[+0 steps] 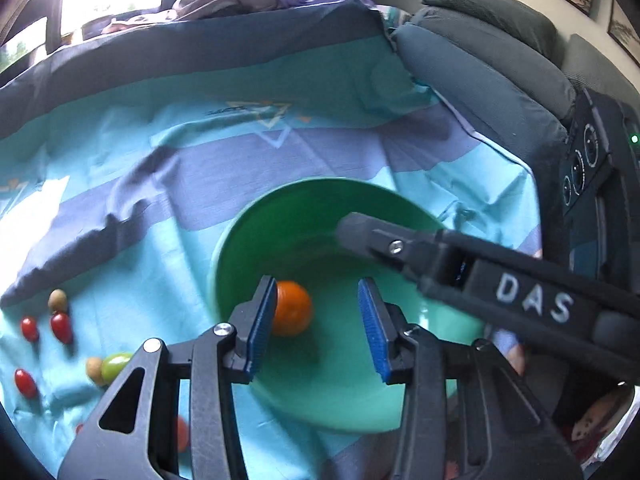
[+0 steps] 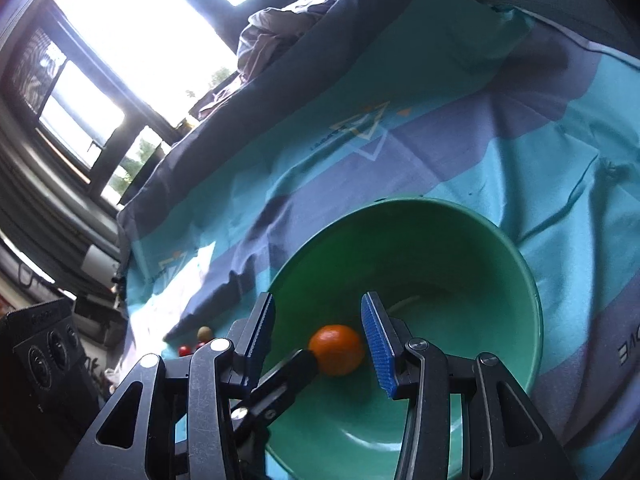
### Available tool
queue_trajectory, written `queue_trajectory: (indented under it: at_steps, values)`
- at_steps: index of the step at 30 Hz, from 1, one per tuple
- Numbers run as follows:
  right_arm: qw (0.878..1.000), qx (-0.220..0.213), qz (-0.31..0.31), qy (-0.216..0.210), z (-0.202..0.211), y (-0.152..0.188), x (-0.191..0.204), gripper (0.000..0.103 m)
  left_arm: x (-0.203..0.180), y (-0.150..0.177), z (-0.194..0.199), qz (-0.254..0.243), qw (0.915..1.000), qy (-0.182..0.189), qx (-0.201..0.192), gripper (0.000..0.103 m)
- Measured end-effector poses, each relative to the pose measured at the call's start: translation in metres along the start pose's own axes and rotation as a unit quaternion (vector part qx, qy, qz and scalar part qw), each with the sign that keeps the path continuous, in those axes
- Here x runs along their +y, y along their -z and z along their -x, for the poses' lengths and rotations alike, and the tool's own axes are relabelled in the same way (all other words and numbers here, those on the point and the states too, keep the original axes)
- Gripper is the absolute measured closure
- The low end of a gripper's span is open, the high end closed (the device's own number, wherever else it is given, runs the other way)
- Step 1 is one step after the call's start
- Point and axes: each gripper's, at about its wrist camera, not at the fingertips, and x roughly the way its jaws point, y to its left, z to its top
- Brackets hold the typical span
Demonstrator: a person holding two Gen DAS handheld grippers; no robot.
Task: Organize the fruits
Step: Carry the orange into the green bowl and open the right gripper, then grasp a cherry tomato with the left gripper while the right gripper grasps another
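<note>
Left gripper (image 1: 318, 330) poised over a green bowl (image 1: 248, 236), jaws apart, an orange fruit (image 1: 294, 314) just beside its nine-o'clock pad. Right gripper (image 1: 352, 228) enters from three o'clock. Small red and green fruits (image 1: 60, 326) lie at eight o'clock on the blue cloth (image 1: 160, 184).

I'm seeing my left gripper (image 1: 318, 330) showing black angular linkage arms with triangular cutouts, silver round screw heads, and ribbed blue pads (image 1: 262, 326) on both fingers. My right gripper (image 2: 320, 346) is looking identical: black frame, silver screws, blue ribbed pads (image 2: 378, 346). Its finger is carrying white "DAS" lettering in the left view.
</note>
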Motion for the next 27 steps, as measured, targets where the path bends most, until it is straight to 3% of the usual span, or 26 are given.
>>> queue_trajectory:
  at_steps: [6,11,14,17,20,27]
  values:
    - [0.996,-0.007,0.044,0.078,-0.02,0.005,0.019,0.056,0.048,0.017,0.034,0.038,0.9967,-0.071,-0.007,0.06]
    - [0.987,0.005,0.102,0.128,-0.044,0.015,0.043,0.056,0.109,0.045,0.068,0.117,0.9847,-0.128,-0.019,0.057]
    - [0.974,0.017,0.148,0.172,-0.062,0.023,0.056,0.056,0.141,0.066,0.084,0.165,0.9738,-0.153,-0.031,0.057]
    - [0.969,0.044,0.178,0.168,-0.075,0.031,0.064,0.056,0.164,0.079,0.089,0.198,0.966,-0.163,-0.034,0.057]
    - [0.96,0.037,0.213,0.176,-0.076,0.038,0.075,0.056,0.182,0.087,0.095,0.231,0.9584,-0.165,-0.034,0.057]
    - [0.957,0.036,0.231,0.173,-0.074,0.04,0.083,0.056,0.206,0.097,0.101,0.261,0.9501,-0.168,-0.025,0.056]
